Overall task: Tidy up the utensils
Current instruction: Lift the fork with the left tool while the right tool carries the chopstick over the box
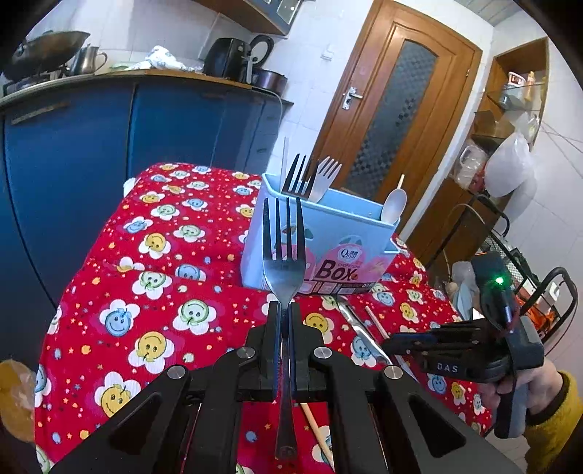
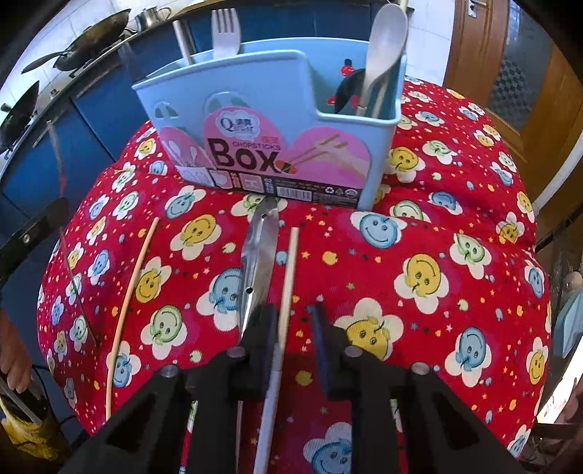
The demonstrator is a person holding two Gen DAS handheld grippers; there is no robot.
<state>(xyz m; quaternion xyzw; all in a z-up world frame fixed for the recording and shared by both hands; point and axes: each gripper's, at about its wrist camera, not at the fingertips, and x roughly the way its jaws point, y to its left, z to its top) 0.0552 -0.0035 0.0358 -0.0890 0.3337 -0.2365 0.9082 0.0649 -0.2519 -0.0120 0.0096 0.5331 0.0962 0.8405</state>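
Steel fork (image 1: 283, 262) pinched at its neck by the closed left claw (image 1: 283, 310), tines up, just in front of the blue box (image 1: 342, 233). Probably about halfway: black forks (image 1: 297, 175), a white fork (image 2: 226, 32) and a white spoon (image 2: 382, 47) already inside the box, but a knife (image 2: 255, 262) and two chopsticks (image 2: 289, 269) left on the counter (image 2: 437, 255) before it. Told only from the right wrist: right claw (image 2: 289, 317) open, empty, astride the chopstick beside the knife; black forks shown from the left wrist alone.

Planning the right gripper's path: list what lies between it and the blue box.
In the right wrist view, between the right gripper and the blue box, a metal knife and a chopstick lie on the red cloth.
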